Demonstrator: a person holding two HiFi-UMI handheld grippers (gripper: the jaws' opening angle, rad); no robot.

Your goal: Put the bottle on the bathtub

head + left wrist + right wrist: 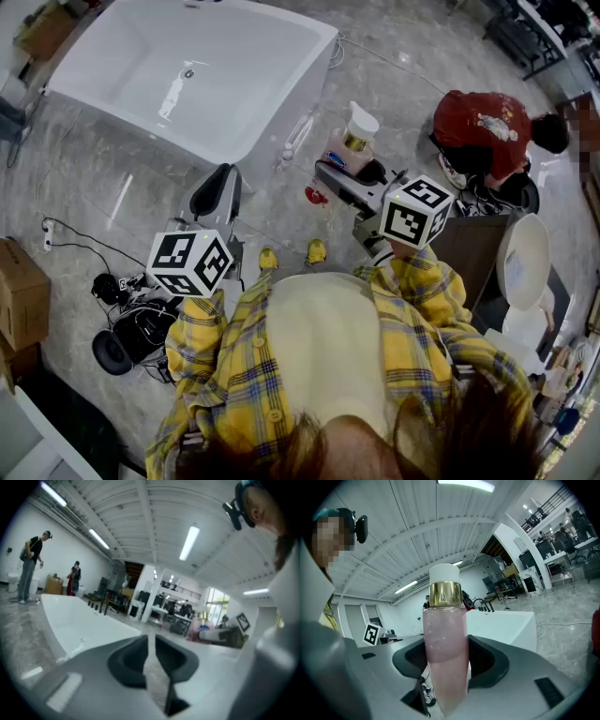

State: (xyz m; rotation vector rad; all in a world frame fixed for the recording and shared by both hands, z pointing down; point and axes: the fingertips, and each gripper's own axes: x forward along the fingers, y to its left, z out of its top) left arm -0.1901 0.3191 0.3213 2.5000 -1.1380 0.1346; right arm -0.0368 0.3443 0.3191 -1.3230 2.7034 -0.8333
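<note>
A pink bottle (353,141) with a gold band and a white cap stands upright in my right gripper (336,169), which is shut on its lower body. The right gripper view shows the bottle (445,648) clamped between the dark pads (487,660). The white bathtub (187,75) lies on the floor ahead and to the left, a short way beyond the bottle. It also shows as a white block (506,625) behind the bottle. My left gripper (223,178) hangs near the tub's near corner, shut with nothing in it (151,660). The tub's rim (79,620) runs along its left.
A person in red (483,127) crouches on the marble floor at the right. A white basin (523,262) and a dark board stand at the right. Cables and black gear (131,328) lie at the lower left beside a cardboard box (19,291). Other people (30,564) stand far off.
</note>
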